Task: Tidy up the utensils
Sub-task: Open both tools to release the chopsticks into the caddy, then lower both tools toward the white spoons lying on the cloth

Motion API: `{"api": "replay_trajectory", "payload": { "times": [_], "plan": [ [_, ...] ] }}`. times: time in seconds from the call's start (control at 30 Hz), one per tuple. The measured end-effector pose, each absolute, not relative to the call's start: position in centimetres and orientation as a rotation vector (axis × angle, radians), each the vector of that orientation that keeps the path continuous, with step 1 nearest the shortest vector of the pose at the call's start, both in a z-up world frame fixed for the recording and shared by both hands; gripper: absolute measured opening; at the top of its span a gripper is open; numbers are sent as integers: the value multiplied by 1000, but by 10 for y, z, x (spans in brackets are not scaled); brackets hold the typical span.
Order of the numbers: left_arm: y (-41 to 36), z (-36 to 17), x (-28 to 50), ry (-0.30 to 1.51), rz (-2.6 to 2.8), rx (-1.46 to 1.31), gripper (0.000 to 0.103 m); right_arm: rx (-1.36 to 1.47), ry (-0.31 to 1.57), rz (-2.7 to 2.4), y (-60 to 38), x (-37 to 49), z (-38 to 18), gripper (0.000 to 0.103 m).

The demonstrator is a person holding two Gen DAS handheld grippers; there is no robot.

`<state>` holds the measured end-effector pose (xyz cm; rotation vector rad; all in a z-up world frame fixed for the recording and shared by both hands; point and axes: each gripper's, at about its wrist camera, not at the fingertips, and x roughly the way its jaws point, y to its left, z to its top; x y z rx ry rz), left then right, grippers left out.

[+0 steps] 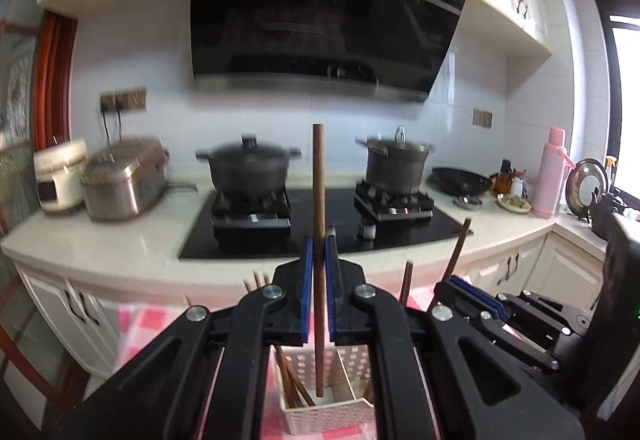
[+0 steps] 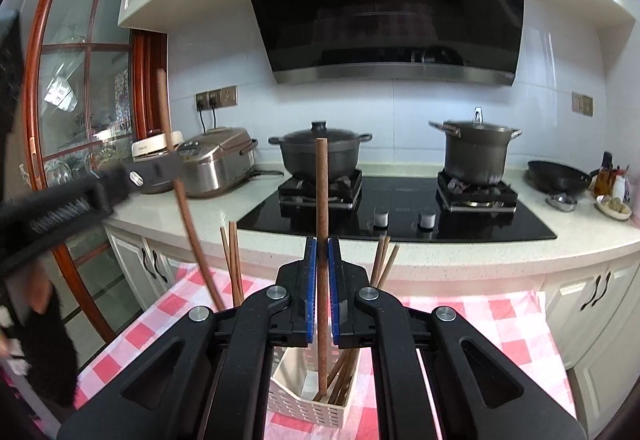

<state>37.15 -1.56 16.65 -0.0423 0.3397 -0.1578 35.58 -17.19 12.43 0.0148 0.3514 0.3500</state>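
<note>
Left wrist view: left gripper [image 1: 319, 264] clamped on a brown chopstick [image 1: 319, 176], blue pads [image 1: 307, 288] pressed against it from both sides. Stick upright between the jaws, upper end well above the fingertips, lower end down inside a white perforated basket [image 1: 328, 416] directly below. More chopsticks [image 1: 292, 384] leaning in the basket's left compartment. Basket standing on a pink-and-white checked cloth [image 1: 144, 324]. At right, right gripper [image 1: 474, 290] seen from the side, closed on a second chopstick [image 1: 456, 256] tilted to the right. Beyond, blurred: black hob [image 1: 328, 228] bearing two lidded pots.

Right wrist view: right gripper [image 2: 322, 264] shut on its own chopstick [image 2: 322, 200], blue pads [image 2: 335, 292] tight on either side. Stick upright, top standing clear above the fingertips, bottom end inside the basket [image 2: 312, 408], beside a leaning bundle of chopsticks [image 2: 340, 376] in the right compartment. Other stick ends poking up on both sides of the jaws. At left, left gripper [image 2: 170, 162] seen side on, holding its long chopstick [image 2: 176, 176] slanted across the frame. Checked cloth [image 2: 500, 320] under the basket; hob [image 2: 400, 216] and worktop behind.
</note>
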Motion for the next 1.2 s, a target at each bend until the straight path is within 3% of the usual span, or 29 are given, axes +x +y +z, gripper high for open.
{"api": "replay_trajectory", "payload": {
  "times": [0.33, 0.6, 0.67, 0.73, 0.8, 0.83, 0.97, 1.13, 1.2],
  "plan": [
    [-5, 96, 416, 559, -177, -73, 6, 18, 495, 375, -161, 385, 82, 6],
    [2, 73, 424, 575, -140, -64, 7, 33, 530, 352, -161, 400, 63, 7],
    [6, 73, 423, 569, -122, -62, 11, 26, 528, 348, -161, 401, 63, 11],
    [12, 75, 421, 559, -106, -70, 28, 16, 524, 348, -161, 403, 64, 18],
    [17, 78, 416, 543, -97, -84, 37, 15, 516, 343, -163, 402, 66, 51],
    [20, 81, 412, 529, -86, -84, 42, 24, 505, 346, -165, 400, 68, 56],
    [30, 93, 392, 473, -44, -74, 56, 20, 464, 337, -173, 389, 81, 58],
    [44, 105, 346, 372, 39, -61, 84, 1, 375, 326, -186, 353, 98, 73],
    [51, 105, 317, 313, 72, -68, 93, -18, 330, 308, -191, 328, 99, 84]
  ]
}}
